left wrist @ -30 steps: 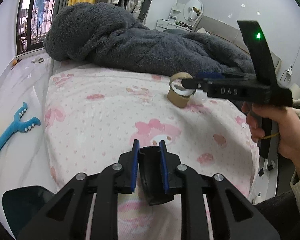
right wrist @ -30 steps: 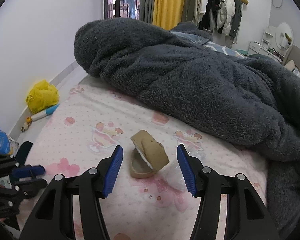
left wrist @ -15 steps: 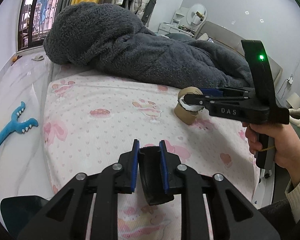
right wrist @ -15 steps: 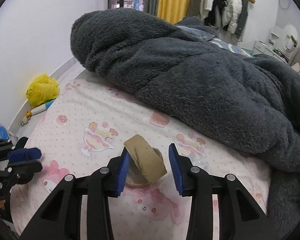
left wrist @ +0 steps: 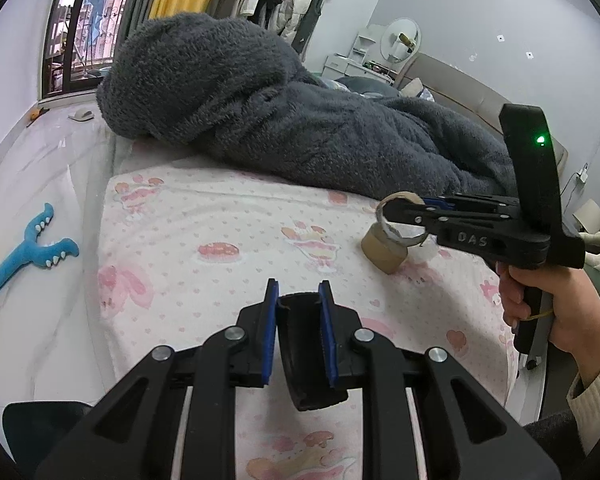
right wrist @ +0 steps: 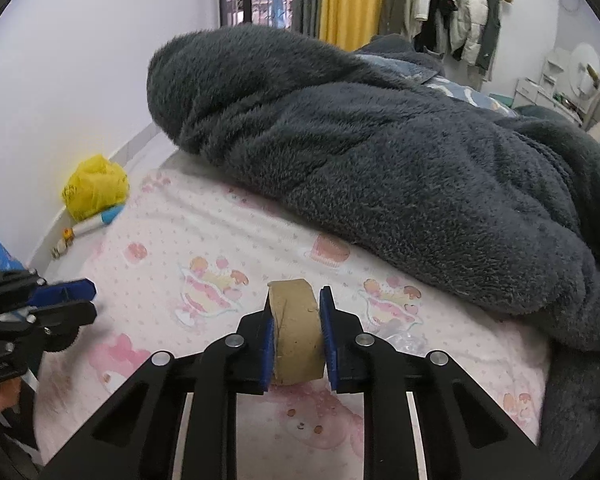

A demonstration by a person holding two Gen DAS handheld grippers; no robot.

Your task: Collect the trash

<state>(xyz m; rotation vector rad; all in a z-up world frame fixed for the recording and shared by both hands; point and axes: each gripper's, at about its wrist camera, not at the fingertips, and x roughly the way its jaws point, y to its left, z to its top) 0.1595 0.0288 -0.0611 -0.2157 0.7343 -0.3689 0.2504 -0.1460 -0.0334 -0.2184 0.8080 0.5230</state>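
Left wrist view, left gripper [left wrist: 298,320]: low in frame over the near edge of the pink patterned bedsheet [left wrist: 220,240], fingers pointing forward, blue pads pinched narrowly onto a black curved object [left wrist: 306,360] that hangs down between them.
Left wrist view, right gripper [left wrist: 396,216]: held out level from the right by a hand [left wrist: 548,304] on its handle, green light lit, its tips at the cardboard tape roll [left wrist: 392,236].
Left wrist view, roll's place: on the sheet, just in front of the grey fleece blanket [left wrist: 284,120]; whether it is lifted clear I cannot tell.
Left wrist view, change: a second ago the right gripper sat higher and the bed lay closer; the black object was gripped the same way.
Right wrist view, right gripper [right wrist: 298,332]: pointed forward above the sheet [right wrist: 180,248], both blue pads pressed against the roll [right wrist: 298,332], which stands on edge between them.
Right wrist view, left gripper [right wrist: 66,300]: at the left edge, blurred; its opening cannot be judged here.
Right wrist view, change: the fingers stood wide apart either side of the roll a second ago, narrower at the half second, and now touch it.
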